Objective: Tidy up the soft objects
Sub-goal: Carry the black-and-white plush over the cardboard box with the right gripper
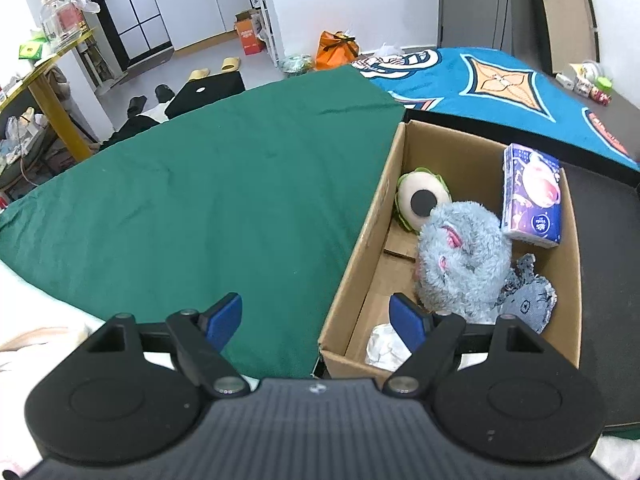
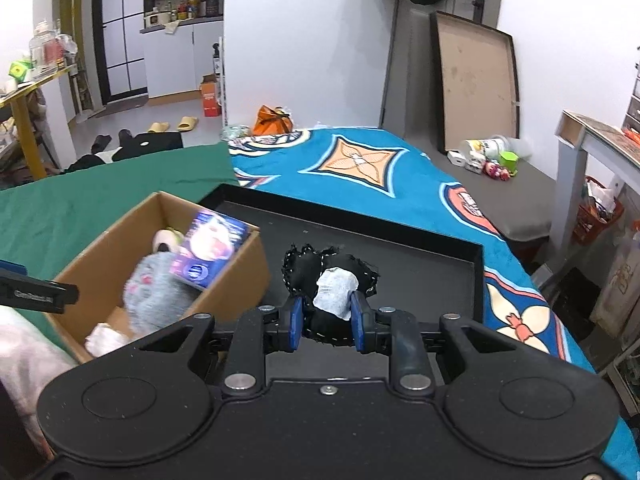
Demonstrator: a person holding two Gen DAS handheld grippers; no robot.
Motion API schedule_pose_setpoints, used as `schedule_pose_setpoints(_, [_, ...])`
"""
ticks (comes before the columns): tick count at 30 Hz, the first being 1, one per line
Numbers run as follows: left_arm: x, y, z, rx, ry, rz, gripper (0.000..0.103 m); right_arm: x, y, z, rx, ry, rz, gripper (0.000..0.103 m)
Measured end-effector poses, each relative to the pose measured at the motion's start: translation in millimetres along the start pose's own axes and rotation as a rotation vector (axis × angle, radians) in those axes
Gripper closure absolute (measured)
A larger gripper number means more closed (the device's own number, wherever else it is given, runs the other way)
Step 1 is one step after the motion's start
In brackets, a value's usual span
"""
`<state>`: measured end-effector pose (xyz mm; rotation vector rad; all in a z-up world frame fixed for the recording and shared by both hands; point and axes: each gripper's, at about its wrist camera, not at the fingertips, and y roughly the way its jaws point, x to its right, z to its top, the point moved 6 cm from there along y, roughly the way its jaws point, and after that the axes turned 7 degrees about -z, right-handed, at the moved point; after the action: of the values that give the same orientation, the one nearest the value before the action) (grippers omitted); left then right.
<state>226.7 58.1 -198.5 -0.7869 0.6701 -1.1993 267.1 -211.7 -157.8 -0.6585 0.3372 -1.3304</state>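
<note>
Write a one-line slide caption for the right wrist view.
Right claw shut on a black-and-white soft toy above the black tray, beside the cardboard box of plush toys.

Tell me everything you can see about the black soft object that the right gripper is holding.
The black soft object looks like a small stuffed fabric piece with lumpy lobes and white stitching along frayed edges. A white textured patch sits on its front. The right gripper is shut on its lower part, blue pads pressing both sides. It is seen above the black tray, right of the cardboard box; whether it touches the tray is unclear.
</note>
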Motion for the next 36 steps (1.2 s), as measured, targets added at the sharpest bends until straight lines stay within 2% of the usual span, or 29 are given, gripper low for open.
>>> schedule_pose_setpoints(12, [-16.7,0.6,-0.1,0.026,-0.072,-0.099,0.027,-59.7,-14.2,23.9,0.029,-0.057,0.052,0.078])
schedule_pose_setpoints(23, [-22.3,14.0,-1.4,-0.001,-0.107,-0.155,0.039,-114.0,-10.7,28.1,0.013,-0.126,0.121,0.078])
schedule_pose_setpoints(29, [-27.7,20.4,-3.3,-0.024,-0.133,-0.193,0.053,-138.6,-12.3,33.5,0.005,-0.153,0.173,0.077])
schedule_pose_setpoints(34, [-32.6,27.4,-6.2,-0.052,-0.169,-0.247,0.073,-152.7,-8.1,36.0,-0.003,-0.16,0.196,0.076])
schedule_pose_setpoints(36, [-32.6,28.1,-6.6,-0.054,-0.175,-0.264,0.078,-157.7,-5.9,37.2,-0.007,-0.159,0.207,0.076])
